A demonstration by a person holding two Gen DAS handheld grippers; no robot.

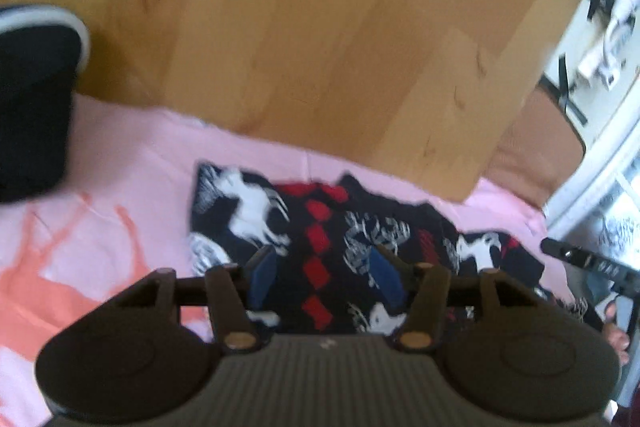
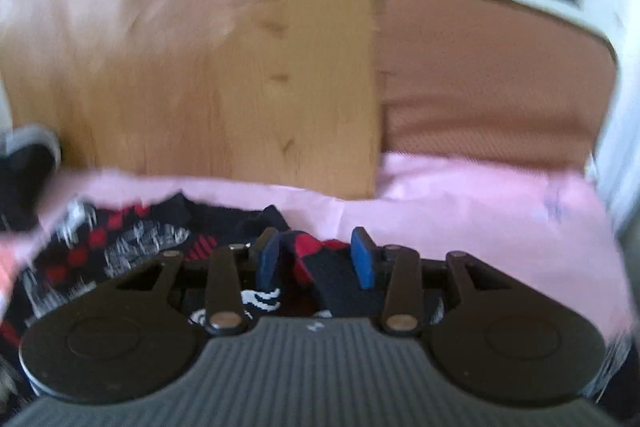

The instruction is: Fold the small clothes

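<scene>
Lying on a pink cloth (image 1: 132, 155) near the desk's (image 1: 320, 27) right edge, the dark patterned garment (image 1: 320, 227) was bunched up. The left gripper (image 1: 325, 271) hung over it, jaws apart, gripping nothing. The right gripper (image 2: 316, 254) straddled a raised fold with its jaws loose, likely letting go.

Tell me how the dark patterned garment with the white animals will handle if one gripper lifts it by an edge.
The patterned garment already lies rumpled on the pink cloth, so it is probably floppy and would drape and sag. It looks like thin, light knit. Lifted from one edge, its loose folds would likely fall open.
</scene>
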